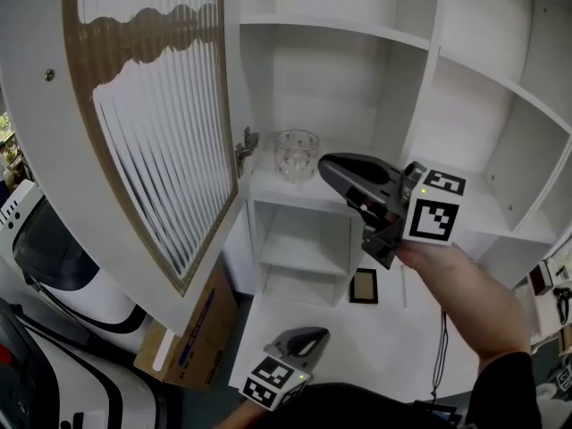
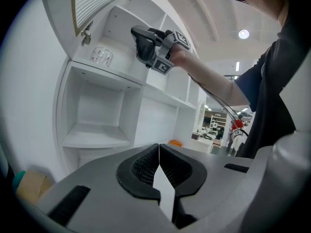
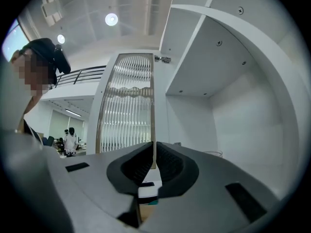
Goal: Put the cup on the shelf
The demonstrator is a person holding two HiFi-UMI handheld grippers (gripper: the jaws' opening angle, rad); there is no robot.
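On the white cabinet shelf (image 1: 268,184), beside the hinge of the open ribbed-glass door (image 1: 152,114), the clear patterned glass cup (image 1: 297,153) stands upright, mouth up, apparently empty, and alone in its compartment. The right gripper (image 1: 327,168) is the nearer one: its tip is just right of the cup and apart from it, its jaws closed on nothing, so the placing looks done. The left gripper (image 1: 308,336) sits well below, its jaws together and empty.
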